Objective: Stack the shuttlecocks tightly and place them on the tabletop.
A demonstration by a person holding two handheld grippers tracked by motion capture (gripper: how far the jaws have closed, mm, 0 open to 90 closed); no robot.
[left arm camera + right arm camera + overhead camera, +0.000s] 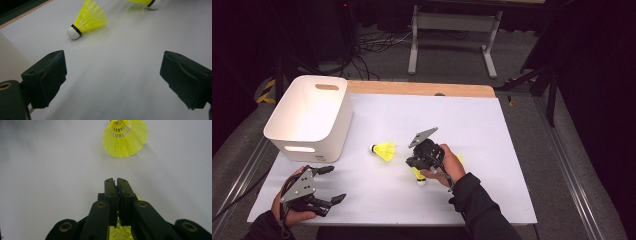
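Two yellow shuttlecocks with white cork tips are on the white table top (492,150). One shuttlecock (385,150) (87,18) (125,138) lies on its side near the middle, free of both grippers. My right gripper (416,167) (116,180) points down over the second shuttlecock (418,176) (122,231) (147,2), its jaws shut on the mesh skirt, with the cork end hanging toward the person. My left gripper (335,184) (112,62) rests at the front left corner, jaws wide open and nothing between them.
A white plastic bin (312,115) with handle slots stands at the table's left rear; its wall (7,57) is close beside the left gripper. A wooden strip (422,89) runs along the far edge. Beyond it are a metal stand and cables on the floor.
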